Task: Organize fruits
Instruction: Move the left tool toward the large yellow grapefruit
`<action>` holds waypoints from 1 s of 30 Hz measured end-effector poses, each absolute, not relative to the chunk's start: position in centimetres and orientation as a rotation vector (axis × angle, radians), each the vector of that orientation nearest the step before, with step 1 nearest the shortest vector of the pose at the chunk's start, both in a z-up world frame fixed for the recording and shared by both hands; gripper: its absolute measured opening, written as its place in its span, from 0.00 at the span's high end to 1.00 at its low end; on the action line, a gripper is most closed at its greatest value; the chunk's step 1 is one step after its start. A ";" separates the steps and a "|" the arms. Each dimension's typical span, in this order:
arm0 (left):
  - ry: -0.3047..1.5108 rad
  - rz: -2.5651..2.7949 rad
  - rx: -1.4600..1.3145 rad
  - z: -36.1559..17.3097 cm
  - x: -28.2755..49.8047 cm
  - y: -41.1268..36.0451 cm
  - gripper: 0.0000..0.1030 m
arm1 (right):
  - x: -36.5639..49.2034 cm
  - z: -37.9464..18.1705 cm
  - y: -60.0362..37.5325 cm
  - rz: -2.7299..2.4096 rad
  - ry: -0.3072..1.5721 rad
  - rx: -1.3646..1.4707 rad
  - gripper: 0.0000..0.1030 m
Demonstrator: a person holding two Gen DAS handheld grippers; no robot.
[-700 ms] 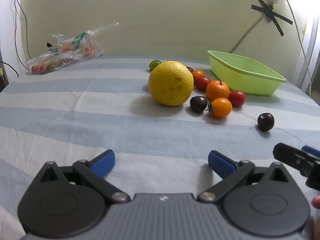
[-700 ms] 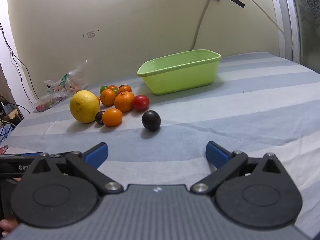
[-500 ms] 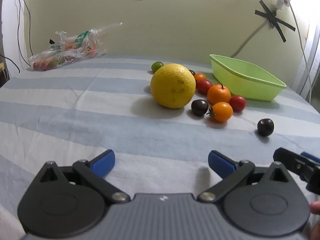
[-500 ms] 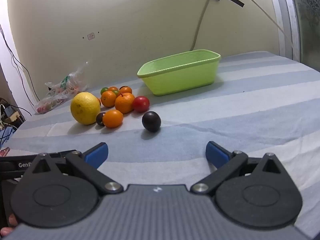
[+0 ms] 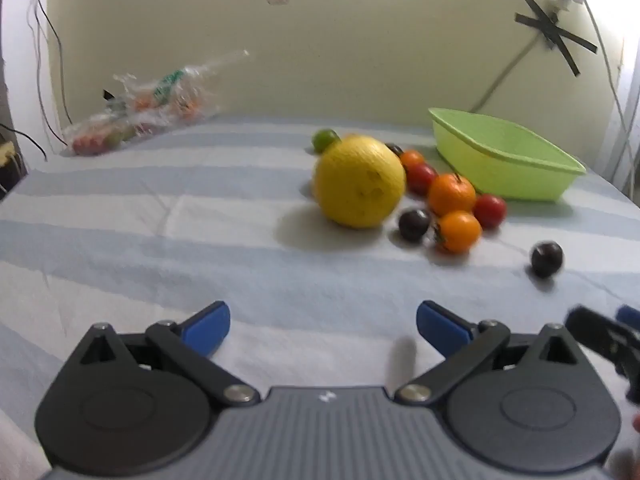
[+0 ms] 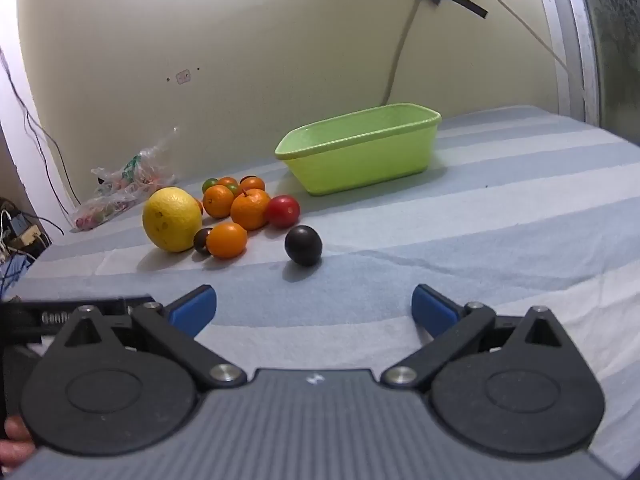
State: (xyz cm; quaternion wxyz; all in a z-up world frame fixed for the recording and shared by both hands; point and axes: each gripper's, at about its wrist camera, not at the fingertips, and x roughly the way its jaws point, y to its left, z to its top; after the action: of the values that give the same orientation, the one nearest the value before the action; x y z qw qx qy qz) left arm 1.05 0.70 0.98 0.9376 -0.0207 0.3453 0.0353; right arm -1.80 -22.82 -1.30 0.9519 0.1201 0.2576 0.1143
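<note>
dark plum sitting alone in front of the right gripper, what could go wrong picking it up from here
The dark plum is round and lies free on the striped cloth, so the open right gripper may nudge it and send it rolling. The left gripper, also open, sits close beside the right one; the two could collide. The green bin looks light and may slide.

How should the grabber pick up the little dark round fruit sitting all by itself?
Probably around its middle, across the widest part. The lone dark fruit is a smooth ball sitting apart from the pile, with bare cloth on both sides, so the open right gripper right before it can come straight forward, one finger on each side.
</note>
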 end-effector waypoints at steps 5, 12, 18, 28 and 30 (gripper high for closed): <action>0.695 0.115 -0.033 1.2 2.6 1.7 0.00 | -1.6 -0.8 -21.3 0.249 0.504 0.167 0.00; 0.676 0.158 -0.007 0.9 4.3 2.5 0.00 | 1.1 -0.2 -19.7 0.252 0.477 0.052 0.00; 0.667 0.187 -0.003 0.8 5.5 3.2 0.00 | 2.5 -0.8 -20.7 0.256 0.524 0.107 0.05; 0.696 0.186 -0.008 0.0 6.8 3.6 0.00 | 2.8 -1.0 -21.5 0.262 0.545 0.189 0.05; 0.696 0.186 -0.007 0.0 6.9 3.6 0.00 | 2.9 -1.0 -21.6 0.263 0.546 0.192 0.05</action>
State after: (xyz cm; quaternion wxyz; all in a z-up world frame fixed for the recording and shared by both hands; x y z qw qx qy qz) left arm 6.88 3.57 0.04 0.9358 -0.0033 0.3407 0.0909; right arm 2.86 -21.58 -1.02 0.9499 0.0944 0.2683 0.1292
